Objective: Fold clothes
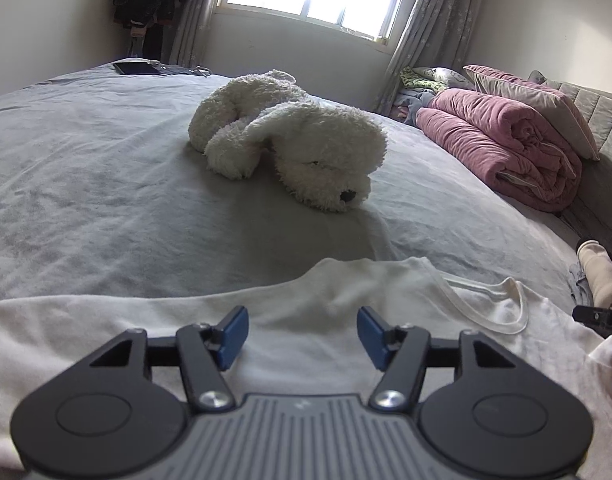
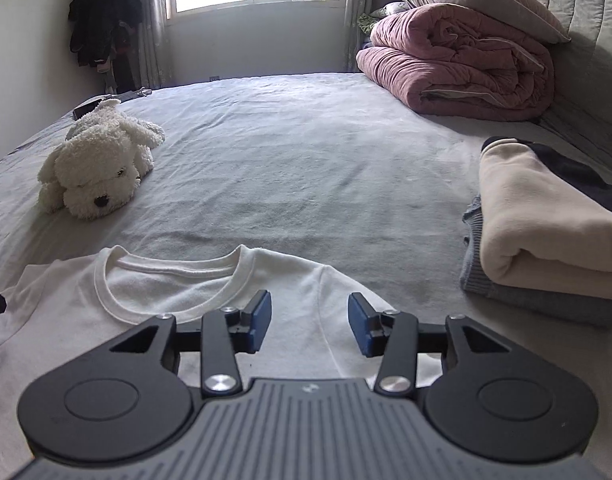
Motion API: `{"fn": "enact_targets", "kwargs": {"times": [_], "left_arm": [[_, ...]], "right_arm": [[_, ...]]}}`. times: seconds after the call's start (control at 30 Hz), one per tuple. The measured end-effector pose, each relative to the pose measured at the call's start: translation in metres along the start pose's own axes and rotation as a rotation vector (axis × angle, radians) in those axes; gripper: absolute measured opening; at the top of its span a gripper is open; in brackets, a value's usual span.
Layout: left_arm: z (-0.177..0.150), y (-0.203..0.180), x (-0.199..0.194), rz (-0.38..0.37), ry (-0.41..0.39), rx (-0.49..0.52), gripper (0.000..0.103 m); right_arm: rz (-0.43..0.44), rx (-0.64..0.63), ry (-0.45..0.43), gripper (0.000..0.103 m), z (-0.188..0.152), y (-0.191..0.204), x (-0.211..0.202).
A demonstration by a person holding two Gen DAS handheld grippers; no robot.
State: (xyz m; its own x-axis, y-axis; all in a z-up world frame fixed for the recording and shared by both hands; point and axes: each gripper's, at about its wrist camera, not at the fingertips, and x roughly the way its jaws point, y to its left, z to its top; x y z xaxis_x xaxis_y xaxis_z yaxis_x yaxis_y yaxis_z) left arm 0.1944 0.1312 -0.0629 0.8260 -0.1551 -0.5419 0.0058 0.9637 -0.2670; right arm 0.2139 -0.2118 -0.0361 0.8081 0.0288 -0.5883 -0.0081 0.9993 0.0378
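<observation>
A white T-shirt [image 1: 306, 300] lies flat on the grey bed sheet [image 1: 106, 200], collar toward the far side. It also shows in the right wrist view [image 2: 166, 288], where its round collar [image 2: 170, 268] is plain. My left gripper [image 1: 303, 334] is open and empty, just above the shirt's left shoulder area. My right gripper [image 2: 309, 330] is open and empty, above the shirt's right shoulder, near the sleeve seam. A part of the right gripper shows at the right edge of the left wrist view [image 1: 598, 318].
A white plush dog [image 1: 290, 140] lies mid-bed; it also shows in the right wrist view [image 2: 98, 160]. A rolled pink quilt [image 2: 458, 68] and pillow sit by the headboard. A stack of folded clothes [image 2: 546, 232] lies at right. A tablet [image 1: 136, 68] lies at the far corner.
</observation>
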Motion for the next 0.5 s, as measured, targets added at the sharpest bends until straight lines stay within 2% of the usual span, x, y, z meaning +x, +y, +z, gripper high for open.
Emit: {"fn": "enact_targets", "kwargs": {"times": [0.23, 0.5], "left_arm": [[-0.001, -0.031, -0.029, 0.009, 0.022, 0.031, 0.074], [-0.021, -0.059, -0.059, -0.014, 0.063, 0.06, 0.075]], "right_arm": [[-0.017, 0.047, -0.012, 0.05, -0.012, -0.024, -0.054], [-0.046, 0.101, -0.005, 0.054, -0.039, -0.054, -0.102]]}}
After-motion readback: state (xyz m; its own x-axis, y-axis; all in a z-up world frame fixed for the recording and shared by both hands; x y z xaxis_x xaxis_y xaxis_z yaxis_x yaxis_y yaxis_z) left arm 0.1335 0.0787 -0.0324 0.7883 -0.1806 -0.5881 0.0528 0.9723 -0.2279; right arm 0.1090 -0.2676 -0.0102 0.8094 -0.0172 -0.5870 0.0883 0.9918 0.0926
